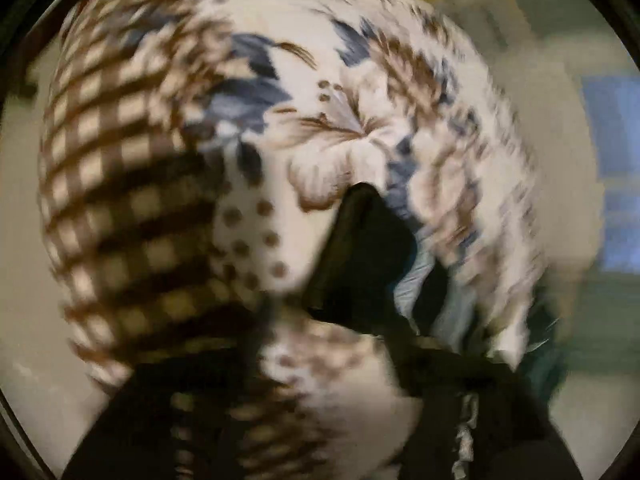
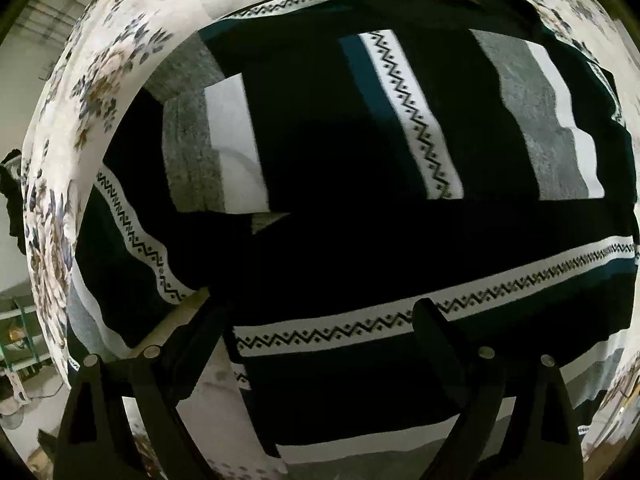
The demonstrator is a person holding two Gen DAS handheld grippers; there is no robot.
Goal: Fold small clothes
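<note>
While the right claw point(image 2: 316, 320) hangs straight over a dark striped sweater point(image 2: 360, 152), its two fingers stand spread, one on either side of a white zigzag band, with nothing pinched between them. Spread flat below the claw and stretching well ahead of it, the sweater lies on a floral cloth point(image 2: 100, 60) covering the desk, one sleeve already turned across its body. To make this fold well, the claw would likely need to come down on a single edge of the knit, catch only the top layer and carry it over evenly so the bands line up. Blur smears the left wrist view: the left claw point(image 1: 280, 280) shows one dark finger near a patch of pale blue fabric point(image 1: 416, 280), while the other is lost in shadow at the bottom. Its fingers seem apart, but whether anything sits between them cannot be told. Just ahead lies floral and checked cloth. Beyond the desk edge, the room is dim.
</note>
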